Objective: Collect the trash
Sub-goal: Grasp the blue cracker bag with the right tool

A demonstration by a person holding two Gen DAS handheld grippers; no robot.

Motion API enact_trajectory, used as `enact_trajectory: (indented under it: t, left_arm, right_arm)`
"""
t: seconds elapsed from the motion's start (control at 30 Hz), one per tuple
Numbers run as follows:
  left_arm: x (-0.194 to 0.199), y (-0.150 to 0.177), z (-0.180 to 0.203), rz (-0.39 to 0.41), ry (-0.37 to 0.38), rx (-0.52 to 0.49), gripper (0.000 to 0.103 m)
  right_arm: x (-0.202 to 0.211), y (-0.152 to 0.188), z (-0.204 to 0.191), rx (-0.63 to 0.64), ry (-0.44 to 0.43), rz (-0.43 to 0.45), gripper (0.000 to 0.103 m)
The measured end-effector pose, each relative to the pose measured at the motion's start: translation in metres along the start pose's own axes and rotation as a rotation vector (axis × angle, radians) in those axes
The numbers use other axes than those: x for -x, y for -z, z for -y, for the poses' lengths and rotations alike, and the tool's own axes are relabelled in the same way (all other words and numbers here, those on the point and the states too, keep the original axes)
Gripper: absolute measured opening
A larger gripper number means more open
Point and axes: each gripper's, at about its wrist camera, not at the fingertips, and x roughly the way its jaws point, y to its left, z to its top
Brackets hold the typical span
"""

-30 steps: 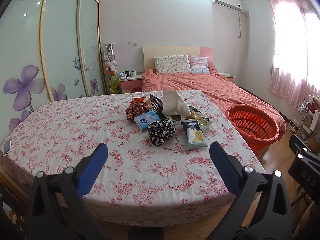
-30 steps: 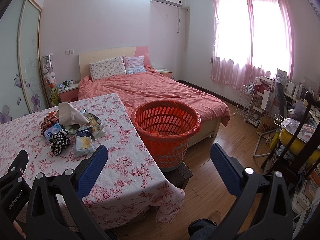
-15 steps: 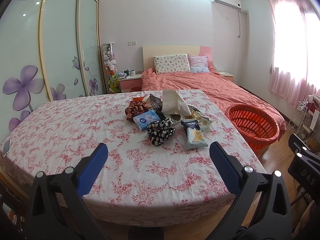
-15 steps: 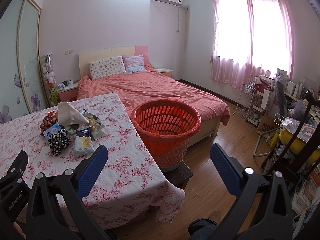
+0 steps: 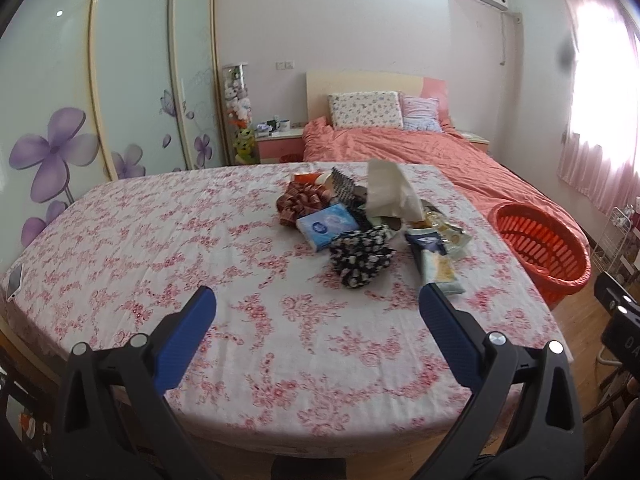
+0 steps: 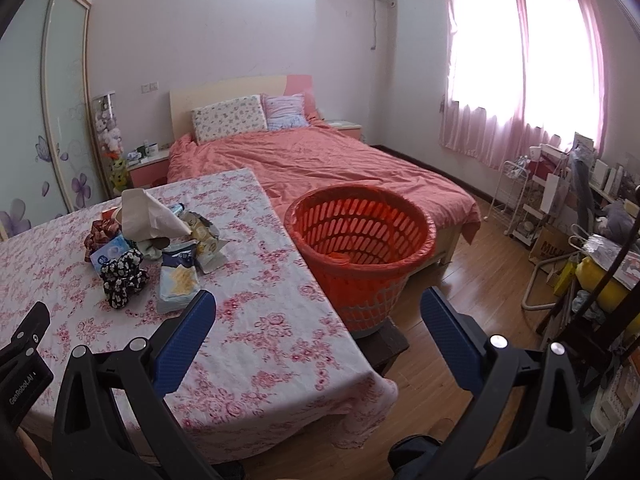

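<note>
The left gripper (image 5: 316, 308) is spread wide and empty above the table (image 5: 160, 240), which wears a pink floral cloth. The right gripper (image 6: 318, 312) is likewise spread, over the table's edge. The trash (image 5: 368, 228) lies heaped mid-table, well ahead of both. An orange basket (image 6: 360, 248) stands just beside the table, the bed (image 6: 320, 160) behind, wardrobe (image 5: 120, 80) left, curtained window (image 6: 520, 60) right.

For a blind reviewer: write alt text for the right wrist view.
The open right gripper hangs empty above the edge of a table under a pink floral cloth. A pile of wrappers and packets lies at left, and a round orange plastic basket stands beside the table.
</note>
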Motion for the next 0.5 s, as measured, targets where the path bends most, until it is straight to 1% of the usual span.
enact_trajectory:
  t: [0.17, 0.3, 0.4, 0.47, 0.5]
  left_arm:
    - [-0.025, -0.006, -0.024, -0.030, -0.024, 0.025, 0.099]
    - [-0.045, -0.014, -0.038, -0.039, -0.033, 0.033, 0.099]
    - [-0.058, -0.020, -0.045, -0.034, -0.036, 0.031, 0.099]
    - [-0.064, -0.023, -0.048, -0.029, -0.031, 0.030, 0.099]
    - [-0.067, -0.025, -0.049, -0.022, -0.035, 0.027, 0.099]
  right_arm:
    - [-0.016, -0.003, -0.012, 0.001, -0.042, -0.017, 0.101]
    - [-0.033, -0.007, -0.024, 0.007, -0.099, -0.037, 0.101]
    - [-0.052, -0.009, -0.037, 0.023, -0.138, -0.073, 0.101]
    - [-0.067, -0.011, -0.047, 0.037, -0.170, -0.112, 0.099]
    - [-0.073, -0.012, -0.052, 0.040, -0.187, -0.127, 0.095]
